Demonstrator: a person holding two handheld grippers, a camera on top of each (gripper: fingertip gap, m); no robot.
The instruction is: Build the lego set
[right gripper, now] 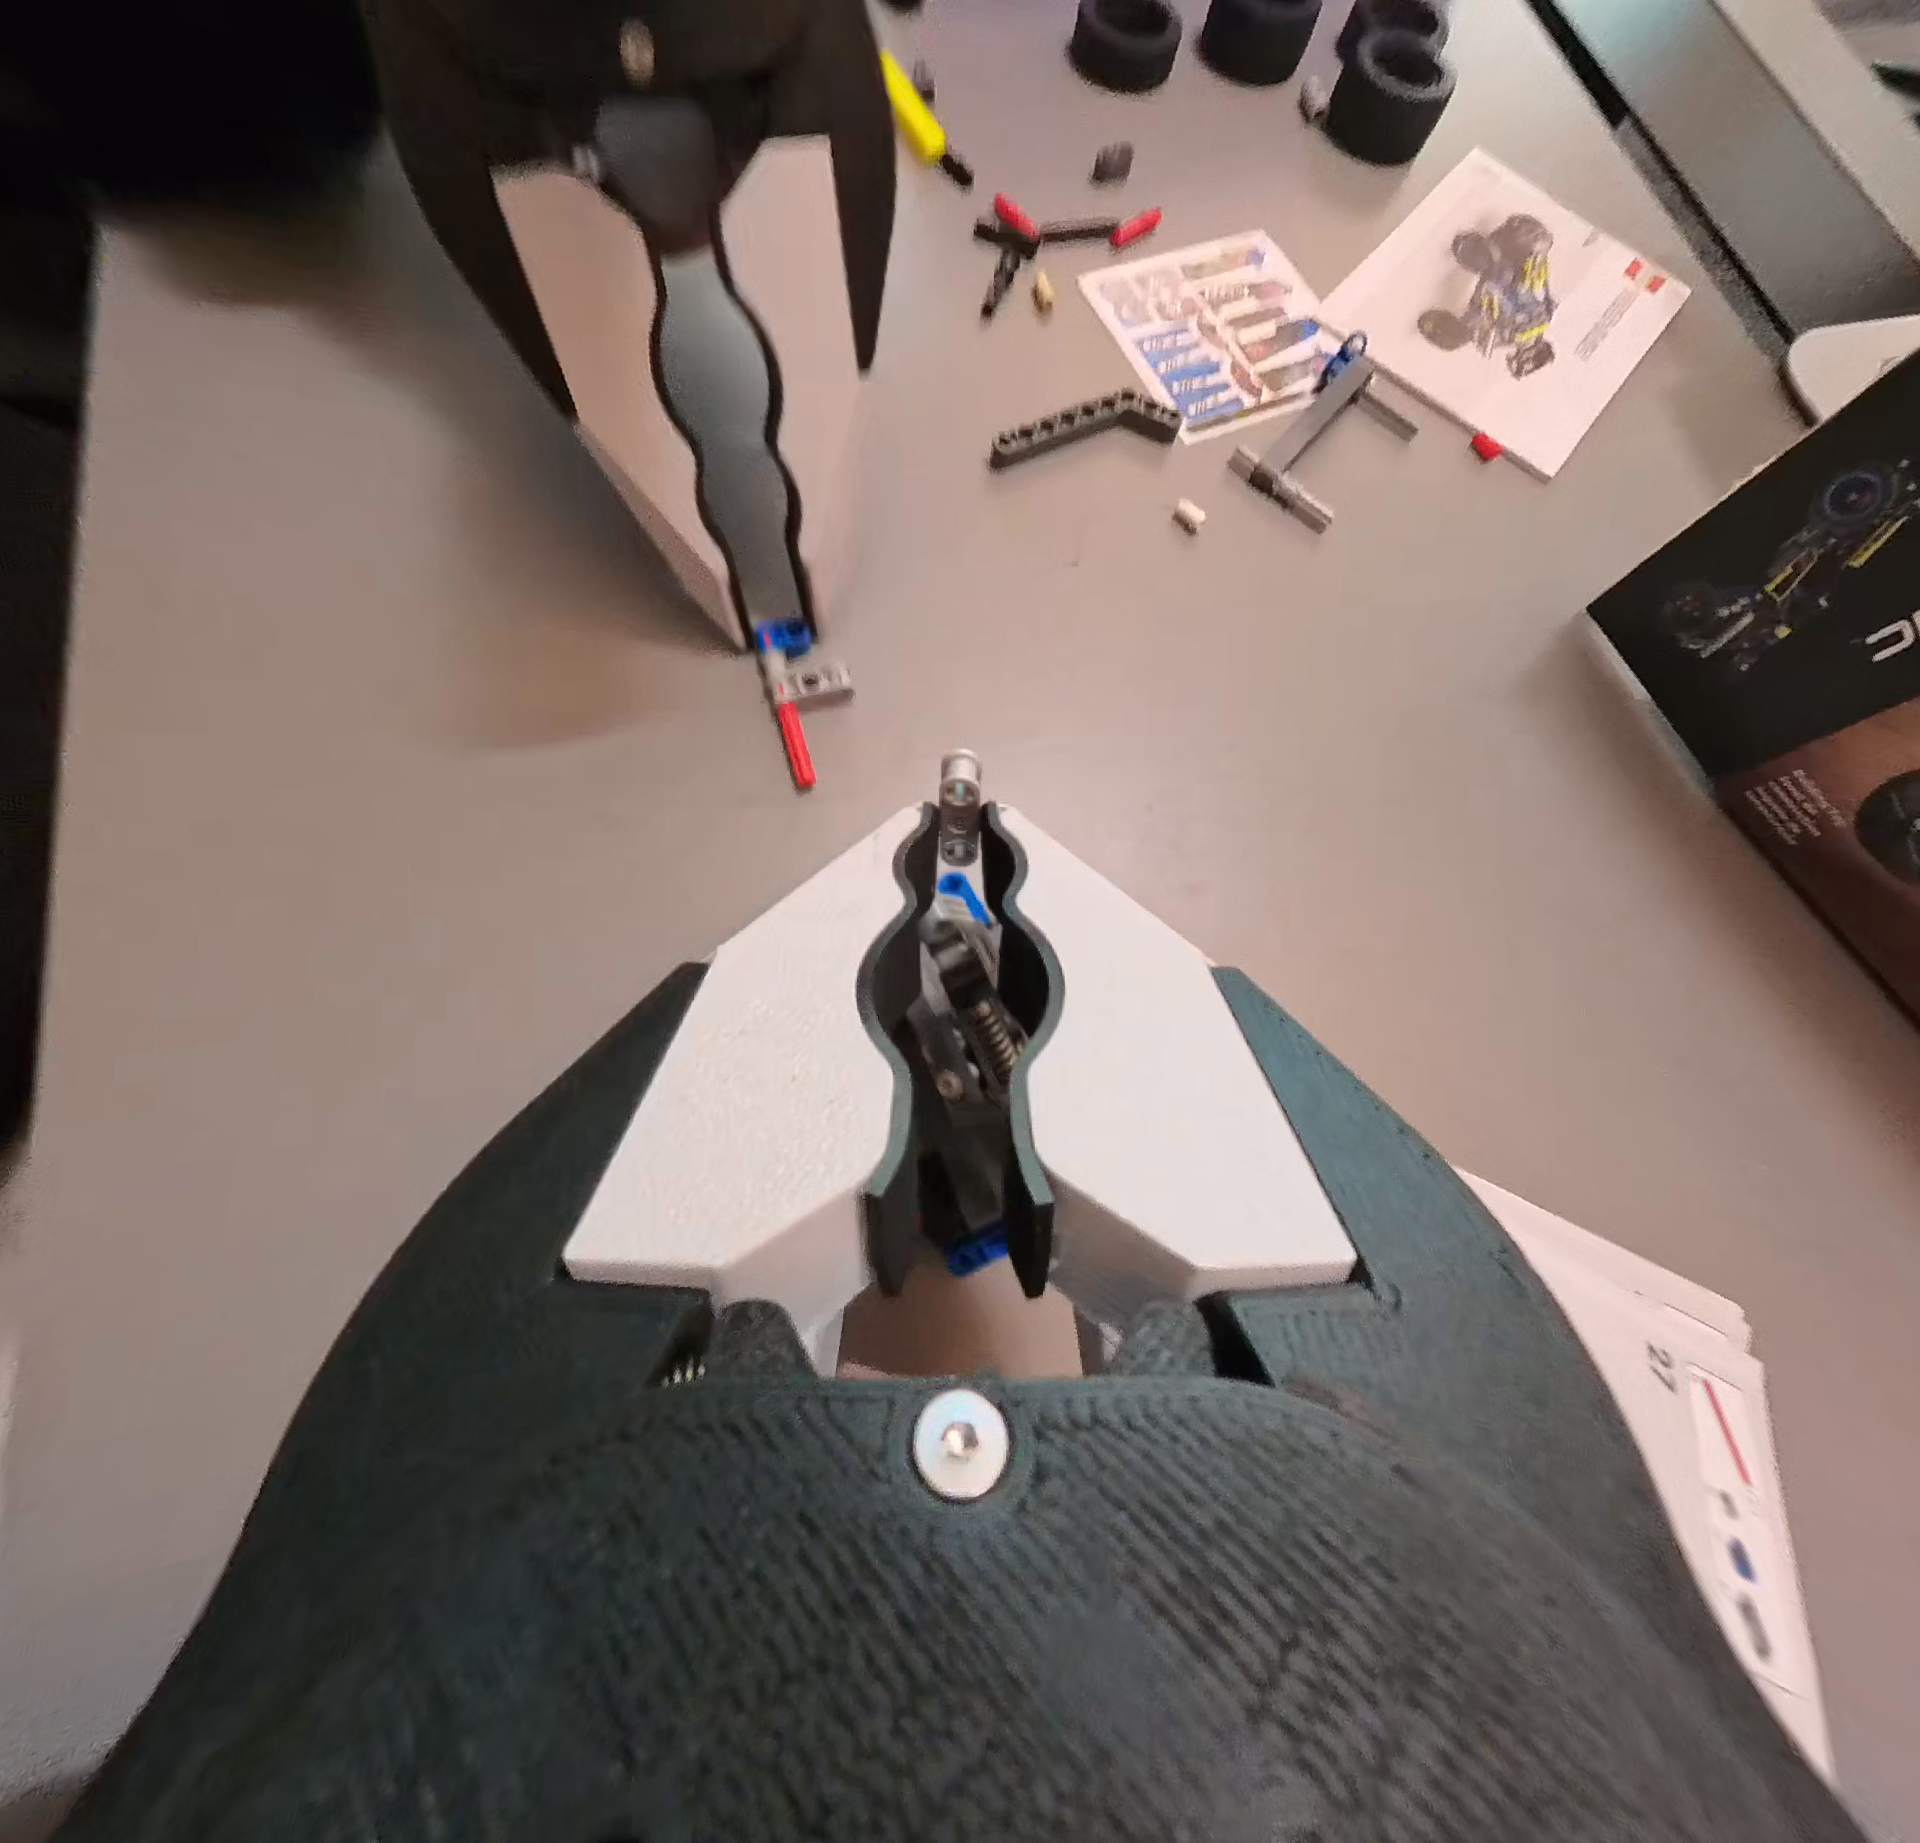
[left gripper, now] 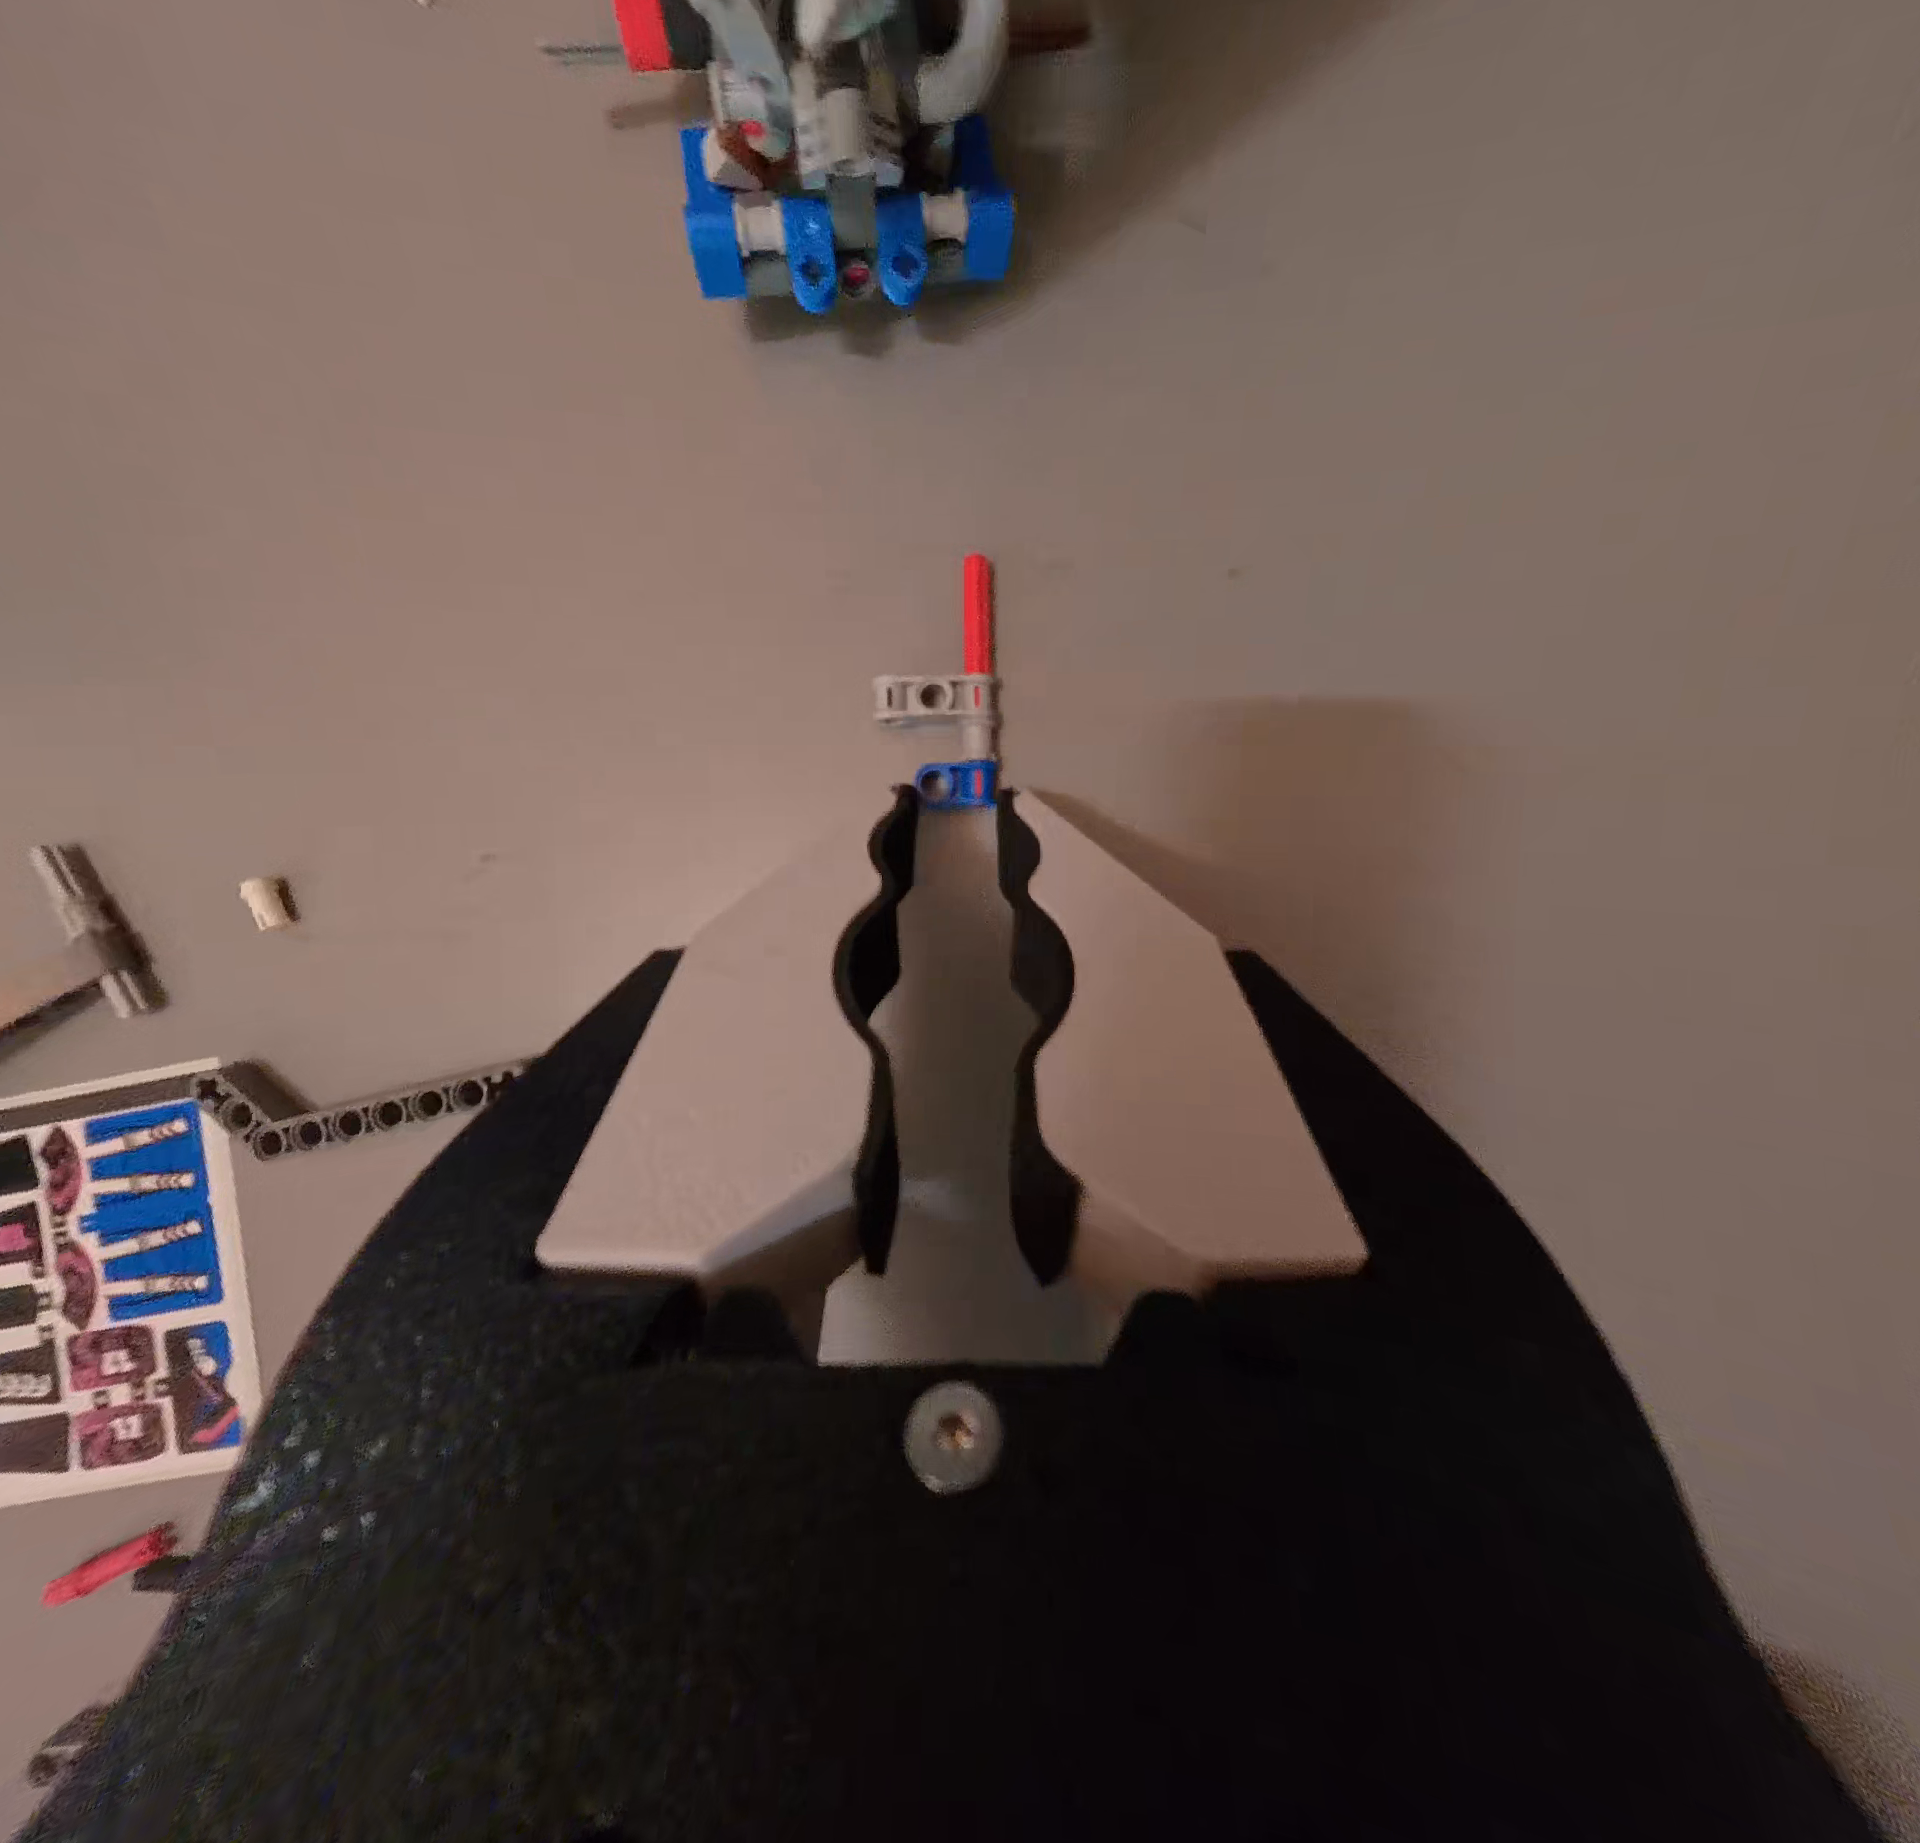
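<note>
Left hand-held gripper (left gripper: pixel 957 794): fingertips pinch the blue connector (left gripper: pixel 956 785) at the near end of a small toy-brick assembly. A red rod (left gripper: pixel 976 614) runs forward from the connector through a grey cross-piece (left gripper: pixel 930 697). The right wrist view shows the same assembly (right gripper: pixel 792 687) at that hand-held gripper's tips, red end low over the tabletop (right gripper: pixel 1299 713); contact with the surface cannot be told.

Right hand-held gripper (right gripper: pixel 961 819): fingers closed on a larger toy-brick model (right gripper: pixel 961 972). A grey beam with a round end (right gripper: pixel 958 777) projects past the fingertips; a spring, black parts and blue pieces sit in the channel between the fingers. The left wrist view shows this model (left gripper: pixel 847 224) from the front, blue frame lowermost, blurred above.

Surroundings, right wrist view: black bent beam with holes (right gripper: pixel 1081 427), sticker sheet (right gripper: pixel 1205 328), open instruction booklet (right gripper: pixel 1507 318), grey T-shaped piece (right gripper: pixel 1299 453), small tan bush (right gripper: pixel 1188 515), black tyres (right gripper: pixel 1257 22), yellow piece (right gripper: pixel 912 105), dark product box (right gripper: pixel 1787 692) at right, printed pages (right gripper: pixel 1683 1430) beside the gripper body.
</note>
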